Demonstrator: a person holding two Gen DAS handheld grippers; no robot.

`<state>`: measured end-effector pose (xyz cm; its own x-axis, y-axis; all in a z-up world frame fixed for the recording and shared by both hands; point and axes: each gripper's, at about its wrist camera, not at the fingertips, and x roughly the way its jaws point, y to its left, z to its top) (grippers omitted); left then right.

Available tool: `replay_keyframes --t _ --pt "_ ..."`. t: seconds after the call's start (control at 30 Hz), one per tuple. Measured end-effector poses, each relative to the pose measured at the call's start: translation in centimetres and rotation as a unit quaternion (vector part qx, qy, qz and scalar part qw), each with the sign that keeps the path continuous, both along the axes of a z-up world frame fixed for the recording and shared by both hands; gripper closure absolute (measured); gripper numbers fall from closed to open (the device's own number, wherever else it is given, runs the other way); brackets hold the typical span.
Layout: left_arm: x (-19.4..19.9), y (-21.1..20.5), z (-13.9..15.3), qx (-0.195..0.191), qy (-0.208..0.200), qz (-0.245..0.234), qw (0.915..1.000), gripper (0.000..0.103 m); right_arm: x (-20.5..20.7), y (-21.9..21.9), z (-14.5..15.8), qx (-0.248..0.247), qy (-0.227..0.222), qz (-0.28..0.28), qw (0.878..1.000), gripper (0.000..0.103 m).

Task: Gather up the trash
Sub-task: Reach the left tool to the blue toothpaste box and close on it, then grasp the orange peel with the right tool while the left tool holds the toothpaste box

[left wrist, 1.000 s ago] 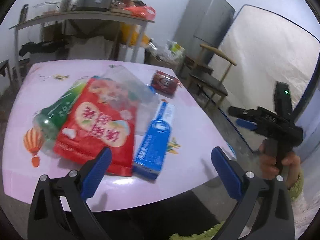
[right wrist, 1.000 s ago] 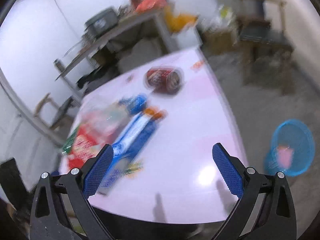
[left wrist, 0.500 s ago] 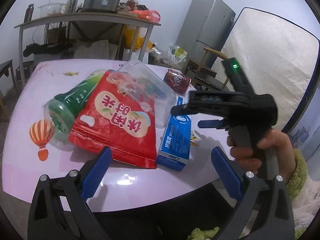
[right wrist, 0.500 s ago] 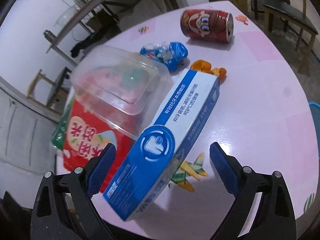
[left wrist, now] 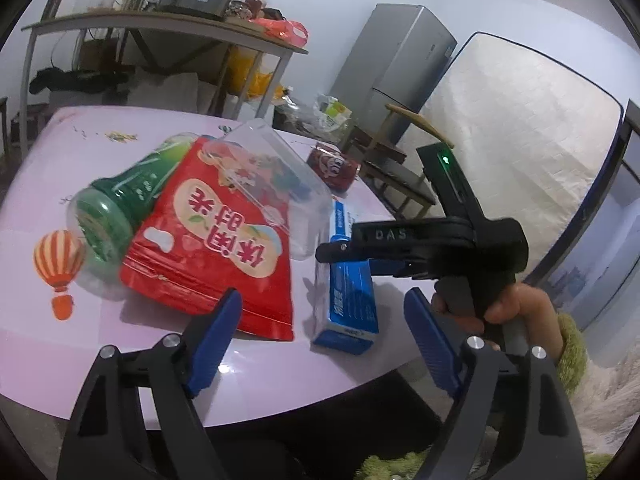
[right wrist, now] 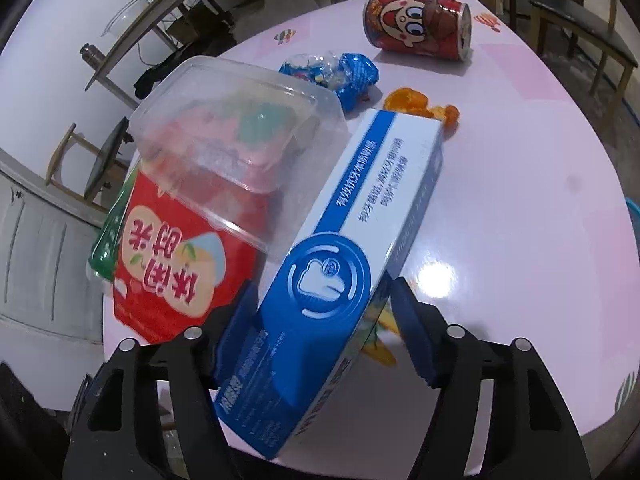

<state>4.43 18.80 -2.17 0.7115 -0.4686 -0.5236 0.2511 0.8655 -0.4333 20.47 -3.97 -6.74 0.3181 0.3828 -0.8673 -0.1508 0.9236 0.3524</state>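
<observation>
At the near edge of the pale pink table, a long blue-and-white cardboard toothpaste box lies flat with its near end between the blue pads of the right gripper, whose jaws are closing around it; whether the pads already press its sides cannot be told. The hand on that gripper's handle tilts it steeply down. Just beside the box rest a clear plastic tub and a red snack pouch, with a green plastic bottle beyond. The left gripper hovers over the table edge, its jaws closing on nothing, still spread.
</observation>
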Motion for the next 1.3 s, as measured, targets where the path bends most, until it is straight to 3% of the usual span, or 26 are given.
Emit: replay_keyframes --t 0.37,0.47,0.57,0.83,1.03,1.23,1.3 --pt "0.9 -2.1 -0.7 -0.026 0.038 -0.037 0.9983 0.022 -3.3 -3.1 -0.1 0.026 0.02 0.016 0.999 0.046" --pt "1.5 -3.1 -0.8 -0.024 0.053 -0.047 0.9971 0.022 -3.5 -4.8 -0.2 0.084 0.019 0.015 0.996 0.042" --pt "2.5 -4.1 -0.8 -0.016 0.064 -0.056 0.9962 0.022 -4.2 -6.7 0.6 0.114 -0.005 0.006 0.993 0.032" --pt "8.3 -9.8 -0.7 0.062 0.104 -0.07 0.9902 0.023 -3.5 -12.3 1.4 0.13 -0.043 -0.058 0.989 0.03" --pt "11.3 -13.3 -2.7 0.147 0.145 -0.063 0.9765 0.035 -4.1 -15.2 1.3 0.111 -0.065 -0.088 0.988 0.03" --pt "12.4 -13.4 -3.7 0.134 0.167 -0.058 0.9751 0.05 -3.2 -16.2 1.1 0.099 -0.077 -0.086 0.988 0.03" --pt "12.5 -13.2 -3.8 0.13 0.168 -0.053 0.9758 0.051 -2.4 -16.2 1.1 0.1 -0.077 -0.078 0.989 0.03"
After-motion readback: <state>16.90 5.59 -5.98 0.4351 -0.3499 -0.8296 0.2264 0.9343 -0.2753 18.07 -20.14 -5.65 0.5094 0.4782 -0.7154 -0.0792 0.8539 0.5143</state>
